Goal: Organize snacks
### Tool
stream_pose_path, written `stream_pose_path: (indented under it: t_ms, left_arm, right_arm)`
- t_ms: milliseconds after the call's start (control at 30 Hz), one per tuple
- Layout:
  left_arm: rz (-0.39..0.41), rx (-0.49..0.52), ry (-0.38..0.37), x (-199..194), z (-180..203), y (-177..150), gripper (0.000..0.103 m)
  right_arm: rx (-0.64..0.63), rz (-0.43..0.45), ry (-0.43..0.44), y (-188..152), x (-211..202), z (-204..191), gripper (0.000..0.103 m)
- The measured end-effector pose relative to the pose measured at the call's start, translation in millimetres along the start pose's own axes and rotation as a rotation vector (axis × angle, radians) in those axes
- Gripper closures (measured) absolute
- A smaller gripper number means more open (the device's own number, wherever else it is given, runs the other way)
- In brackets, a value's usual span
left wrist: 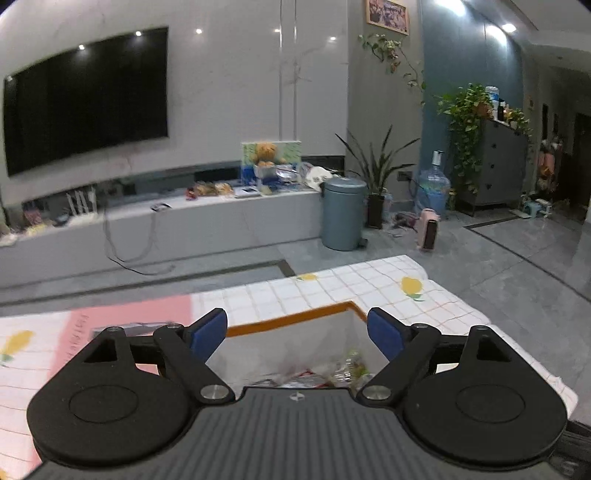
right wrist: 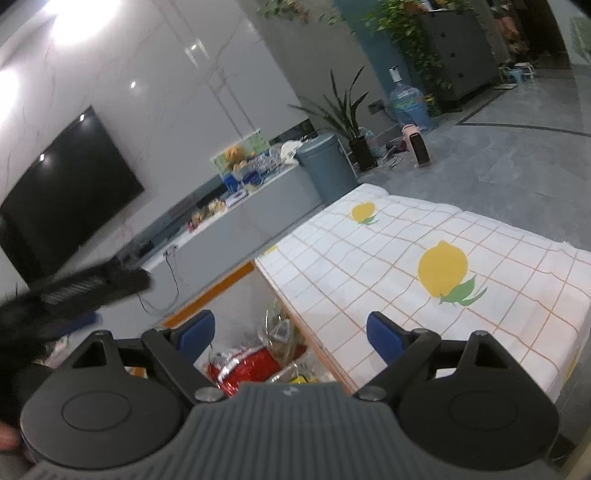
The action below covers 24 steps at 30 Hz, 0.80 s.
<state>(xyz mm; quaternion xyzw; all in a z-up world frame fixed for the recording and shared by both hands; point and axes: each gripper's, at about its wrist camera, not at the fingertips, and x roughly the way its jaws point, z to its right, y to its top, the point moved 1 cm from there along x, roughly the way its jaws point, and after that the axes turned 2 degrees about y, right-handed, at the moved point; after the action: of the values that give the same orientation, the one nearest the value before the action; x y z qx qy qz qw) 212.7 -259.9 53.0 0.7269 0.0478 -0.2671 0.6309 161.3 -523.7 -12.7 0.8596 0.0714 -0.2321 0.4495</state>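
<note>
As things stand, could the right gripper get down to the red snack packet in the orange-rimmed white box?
Probably yes. The right gripper is open and empty above the box, and the red packet lies just below, with only clear wrappers beside it.

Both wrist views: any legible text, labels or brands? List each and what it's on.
None can be read.
Pink sheet: a line of print along its left edge, too blurred.
Snack wrappers in the box: printing blurred.
Framed picture on the wall: too small.
Water jug: label too small.
Gripper bodies: a small logo mark only, no words.
</note>
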Motion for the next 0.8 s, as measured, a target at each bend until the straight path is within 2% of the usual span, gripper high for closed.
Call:
stream_pose_path:
  t_ms: [267,433,533,700,800]
  left_arm:
    - [0.069,0.012,0.082,-65.5,-19.2,2.5,0.0]
    - [0.076,-0.012,0.128,-106.6,-31.5,-4.9,0.0]
    - [0.036,-0.048,0.134,-125.7,-40.5,-12.6,0.0]
    - [-0.087,-0.096,0.118,-137.3,-53.0,-29.6,0.0]
    - [-0.127,-0.107,0.099,-139.2,-62.9,-45.2,0.0]
  right_arm:
    - [-0.052,-0.005,0.02,-2.1,-10.7,-19.4,0.014]
    - [-0.074,-0.05,0.088,-9.7,-26.7,-43.4,0.004]
    - [-0.099,-0.086,0.121,-21.3,-42.1,-56.0,0.003]
    - [-0.086,-0.161,0.095,-39.8,-63.0,-56.9,0.003]
    - [-0.162,-0.179,0.07,-52.8,-70.7,-58.0,0.003]
